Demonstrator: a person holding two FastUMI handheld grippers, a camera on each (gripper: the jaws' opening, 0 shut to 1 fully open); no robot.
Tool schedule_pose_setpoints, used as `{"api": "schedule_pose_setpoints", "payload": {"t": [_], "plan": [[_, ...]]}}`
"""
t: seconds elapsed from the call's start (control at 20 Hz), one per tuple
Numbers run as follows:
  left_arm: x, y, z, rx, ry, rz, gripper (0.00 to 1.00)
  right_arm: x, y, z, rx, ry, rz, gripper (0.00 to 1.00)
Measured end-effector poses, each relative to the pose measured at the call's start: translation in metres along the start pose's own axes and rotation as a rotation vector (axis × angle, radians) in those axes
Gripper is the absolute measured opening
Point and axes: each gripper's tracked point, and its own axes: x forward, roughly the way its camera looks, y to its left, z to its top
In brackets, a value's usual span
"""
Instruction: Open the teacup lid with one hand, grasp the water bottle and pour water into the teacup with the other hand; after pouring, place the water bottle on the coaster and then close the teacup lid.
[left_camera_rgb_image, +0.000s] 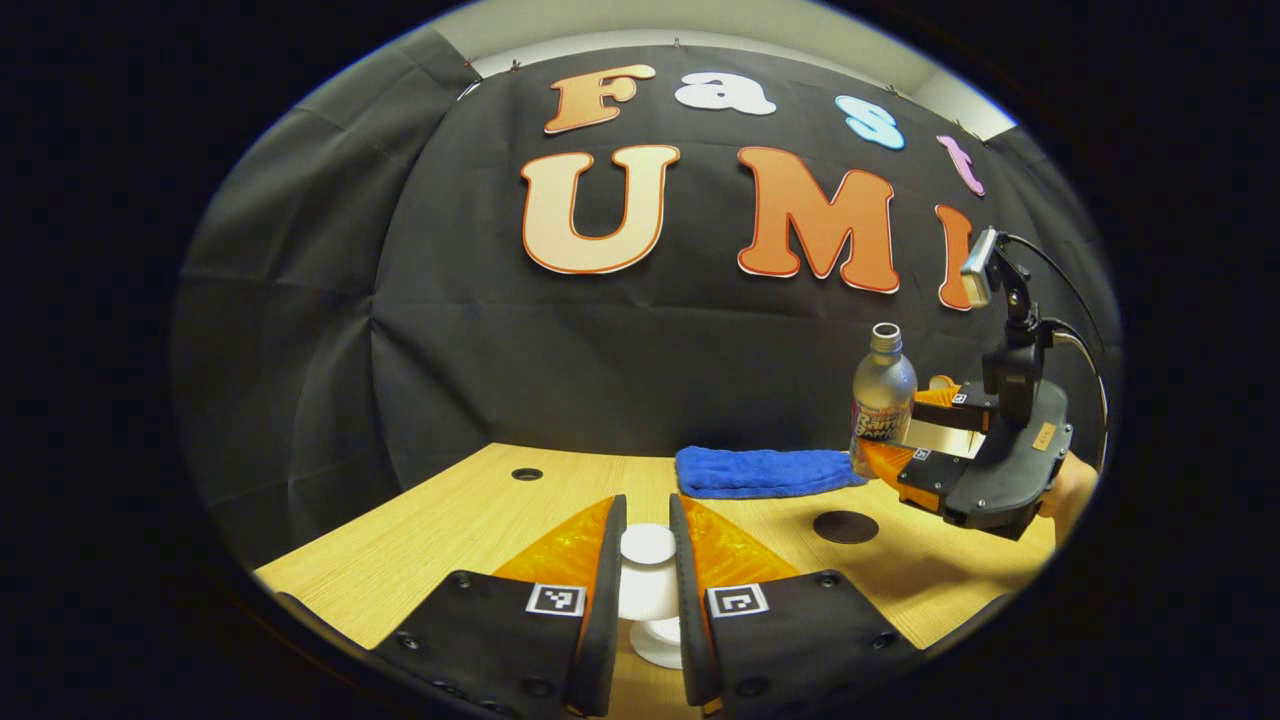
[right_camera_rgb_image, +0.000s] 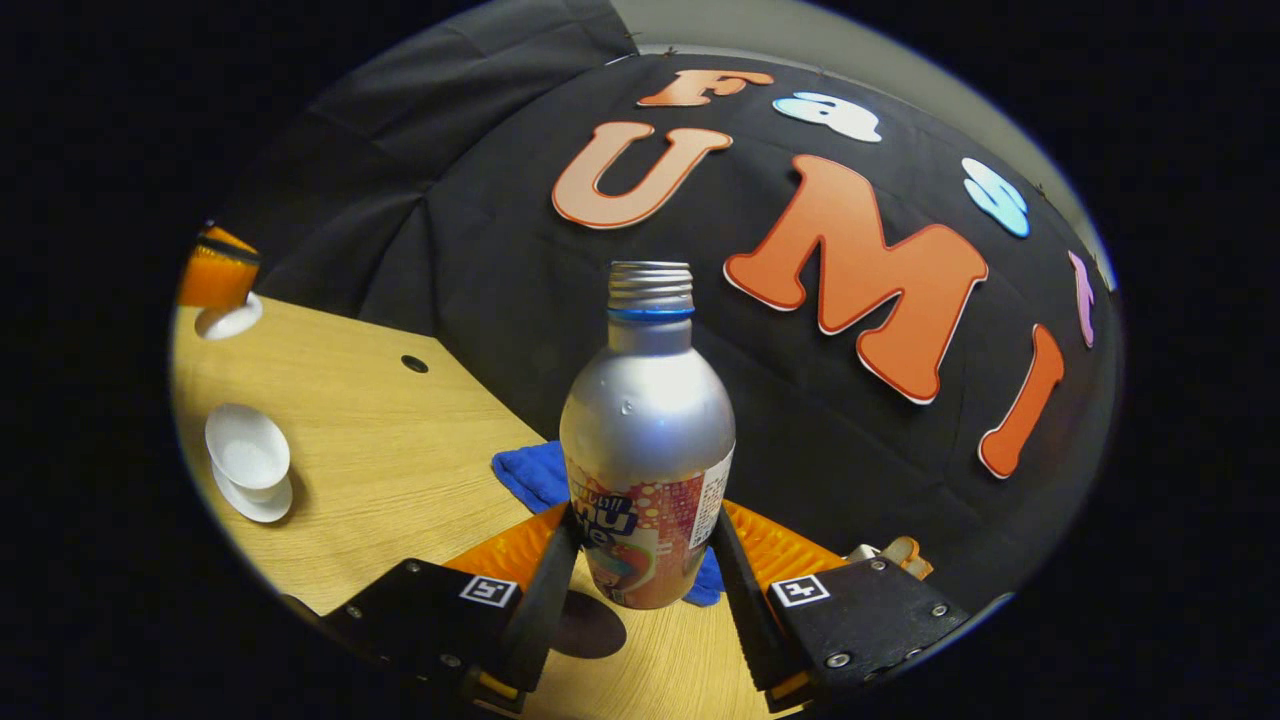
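My left gripper (left_camera_rgb_image: 648, 506) is shut on the knob of the white teacup lid (left_camera_rgb_image: 647, 580), holding it above the wooden table (left_camera_rgb_image: 440, 530). In the right gripper view that gripper (right_camera_rgb_image: 215, 275) and the lid (right_camera_rgb_image: 230, 322) hang at the far left. The white teacup (right_camera_rgb_image: 247, 448) stands uncovered on its saucer (right_camera_rgb_image: 262, 505). My right gripper (right_camera_rgb_image: 645, 520) is shut on the silver water bottle (right_camera_rgb_image: 647, 440), which is upright, uncapped and seemingly off the table. The left gripper view shows the bottle (left_camera_rgb_image: 883, 395) and the right gripper (left_camera_rgb_image: 905, 445) at the right. The dark round coaster (left_camera_rgb_image: 845, 527) (right_camera_rgb_image: 590, 625) lies just below the bottle.
A folded blue cloth (left_camera_rgb_image: 765, 472) (right_camera_rgb_image: 535, 475) lies near the back wall behind the coaster. A small round hole (left_camera_rgb_image: 526, 474) (right_camera_rgb_image: 414, 364) sits in the tabletop at the back. A hand (left_camera_rgb_image: 1072, 490) holds the right gripper by the table's right edge.
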Motion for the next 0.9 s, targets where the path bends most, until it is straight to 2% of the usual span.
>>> {"api": "schedule_pose_setpoints", "payload": {"t": [0.2,0.25,0.3,0.45,0.7,0.9], "plan": [[0.003,-0.008,-0.008,-0.005,0.022,-0.015,0.30,0.006,-0.006,-0.009,0.109,0.017,0.012,0.77],[0.004,-0.009,-0.011,-0.005,0.025,-0.017,0.35,0.008,-0.006,-0.012,0.136,0.025,0.023,0.77],[0.004,-0.011,-0.013,-0.007,0.033,-0.018,0.31,0.010,-0.007,-0.015,0.162,0.034,0.028,0.77],[0.006,-0.014,-0.016,-0.010,0.042,-0.025,0.31,0.015,-0.006,-0.022,0.227,0.067,0.037,0.77],[0.007,-0.015,-0.021,-0.006,0.057,-0.023,0.31,0.026,0.008,-0.065,0.358,0.164,0.078,0.77],[0.007,-0.017,-0.024,-0.008,0.066,-0.025,0.31,0.033,0.015,-0.095,0.422,0.240,0.083,0.77]]}}
